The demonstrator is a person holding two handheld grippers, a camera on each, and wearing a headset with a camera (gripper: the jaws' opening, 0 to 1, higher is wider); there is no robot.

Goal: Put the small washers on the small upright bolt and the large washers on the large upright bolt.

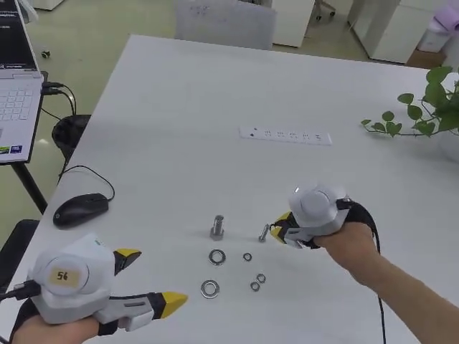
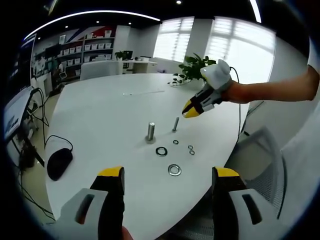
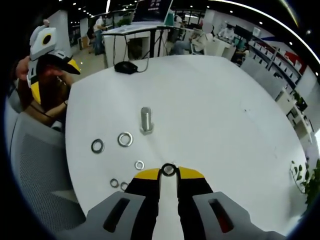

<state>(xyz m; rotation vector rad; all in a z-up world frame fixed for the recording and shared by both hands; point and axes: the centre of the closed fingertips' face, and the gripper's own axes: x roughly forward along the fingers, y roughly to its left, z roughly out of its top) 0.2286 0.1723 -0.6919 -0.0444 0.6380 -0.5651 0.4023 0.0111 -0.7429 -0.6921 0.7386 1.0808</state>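
Head view: looks from above near edge, forward and down across table; bolt at mid range.

Left gripper view: sits low at near edge, faces across toward windows, farther from bolt.

Right gripper view: hovers close over table, just behind pinched washer, faces toward mouse.

Shared by all three: bolt, loose washers, mouse.

White tabletop wide open btwn the tall steel bolt and white power strip. Black mouse sits far left; right tool crowds the thin small bolt from the right.
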